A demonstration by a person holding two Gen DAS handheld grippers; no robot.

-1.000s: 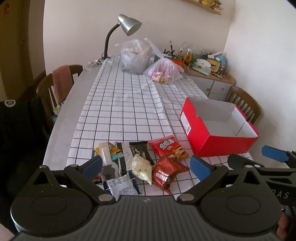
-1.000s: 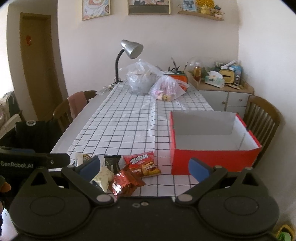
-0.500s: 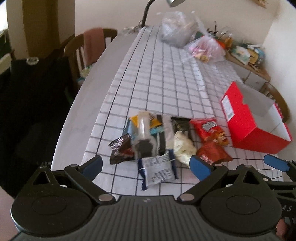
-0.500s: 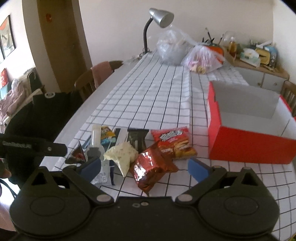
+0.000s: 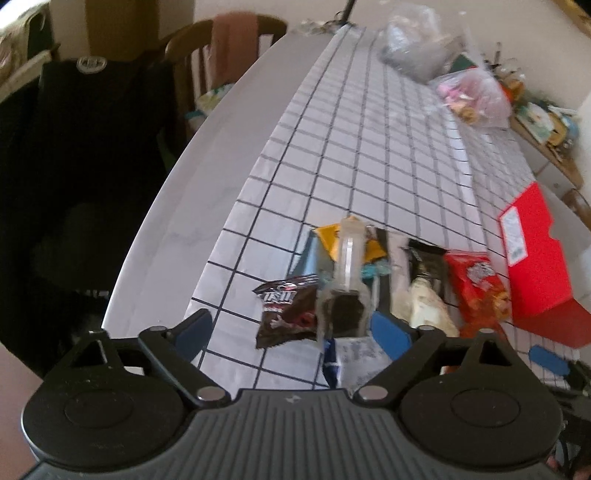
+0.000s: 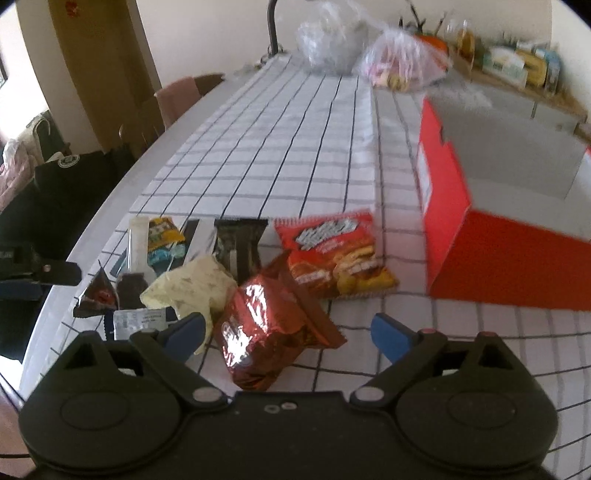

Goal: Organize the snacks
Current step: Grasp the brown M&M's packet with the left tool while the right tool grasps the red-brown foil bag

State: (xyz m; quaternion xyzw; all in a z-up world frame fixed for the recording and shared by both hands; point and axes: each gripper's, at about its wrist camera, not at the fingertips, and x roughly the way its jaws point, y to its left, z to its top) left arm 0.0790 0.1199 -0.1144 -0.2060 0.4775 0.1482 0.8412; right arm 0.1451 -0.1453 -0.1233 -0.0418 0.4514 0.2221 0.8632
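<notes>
Several snack packets lie in a heap near the front of the checked tablecloth (image 6: 295, 147). My left gripper (image 5: 291, 332) hangs over the heap's left end, jaws closing. A dark brown packet (image 5: 284, 310) and a clear packet with a dark biscuit (image 5: 341, 302) lie between its fingers, untouched. My right gripper (image 6: 288, 332) is low over a shiny red foil bag (image 6: 266, 328), jaws closing, pads apart from it. A red-orange chips bag (image 6: 336, 254) and a cream packet (image 6: 192, 284) lie just beyond. The open red box (image 6: 498, 206) stands to the right.
Two plastic bags (image 6: 369, 51) and a lamp stem (image 6: 273, 26) stand at the table's far end. A cluttered sideboard (image 6: 517, 70) lies beyond the box. Wooden chairs (image 5: 221, 48) and a black jacket (image 5: 74, 147) line the left side.
Both grippers have sunk and tipped down toward the snack heap. The left one has shifted to the heap's left end; the right one has come over the red foil bag.
</notes>
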